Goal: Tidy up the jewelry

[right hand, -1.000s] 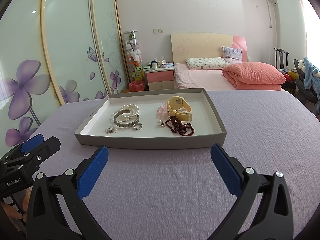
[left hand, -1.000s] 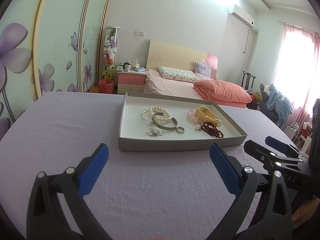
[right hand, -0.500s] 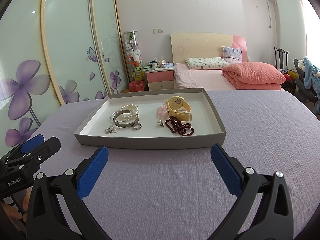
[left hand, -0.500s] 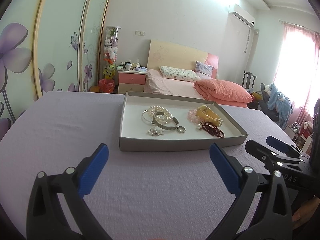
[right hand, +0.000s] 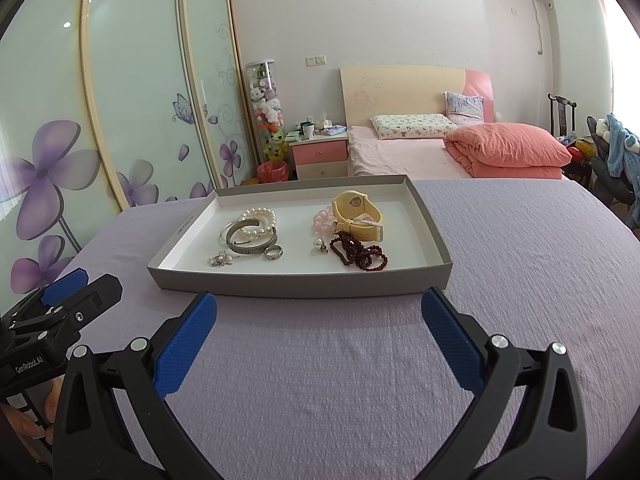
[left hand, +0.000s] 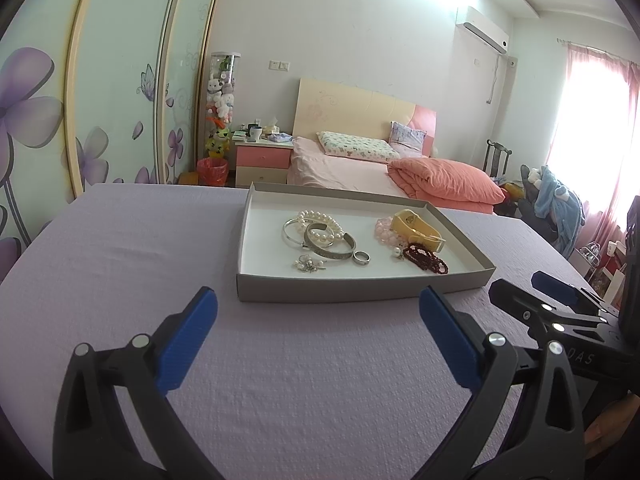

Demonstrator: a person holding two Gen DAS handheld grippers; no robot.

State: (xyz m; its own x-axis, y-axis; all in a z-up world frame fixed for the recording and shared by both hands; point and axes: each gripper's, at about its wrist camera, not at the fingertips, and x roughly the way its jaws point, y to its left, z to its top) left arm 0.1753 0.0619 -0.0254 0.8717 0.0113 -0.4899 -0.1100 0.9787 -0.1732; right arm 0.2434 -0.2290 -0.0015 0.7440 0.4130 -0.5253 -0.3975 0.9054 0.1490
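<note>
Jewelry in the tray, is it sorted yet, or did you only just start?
Only just starting. Done: nothing. The pearls, bangle, ring, watch and red beads all lie jumbled in the tray. In hand: nothing; the left gripper and right gripper are open, short of it. Left: everything.

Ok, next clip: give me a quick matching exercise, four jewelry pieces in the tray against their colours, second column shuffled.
Things:
1. watch
2. bead strand
3. ring
4. round-bead bracelet beside the watch

Colours:
A. silver
B. pale pink
C. yellow
D. dark red

Pairs: 1-C, 2-D, 3-A, 4-B
</note>
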